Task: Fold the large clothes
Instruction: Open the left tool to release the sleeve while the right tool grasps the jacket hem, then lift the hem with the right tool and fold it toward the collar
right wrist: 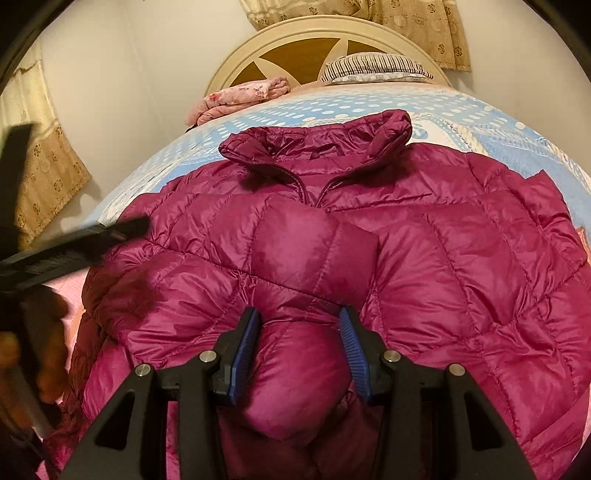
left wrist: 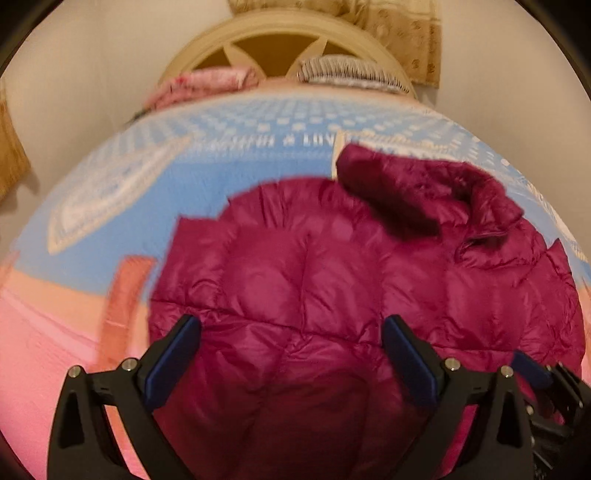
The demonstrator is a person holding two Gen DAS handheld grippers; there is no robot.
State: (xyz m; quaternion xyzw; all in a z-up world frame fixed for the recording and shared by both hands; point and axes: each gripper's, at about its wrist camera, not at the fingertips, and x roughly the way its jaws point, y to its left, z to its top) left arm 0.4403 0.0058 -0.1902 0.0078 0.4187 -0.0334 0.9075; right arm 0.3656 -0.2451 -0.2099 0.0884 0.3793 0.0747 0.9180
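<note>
A magenta quilted down jacket lies front up on the bed, collar toward the headboard. A sleeve is folded across its chest. My right gripper has its jaws around the puffy sleeve end, blue pads touching both sides. My left gripper hovers open above the jacket's left side, holding nothing. The left gripper also shows blurred at the left edge of the right wrist view. The right gripper shows at the lower right of the left wrist view.
The bedsheet is blue with white patterns and pink toward the near end. A folded pink blanket and a striped pillow lie by the cream headboard. Beige curtains hang on the walls.
</note>
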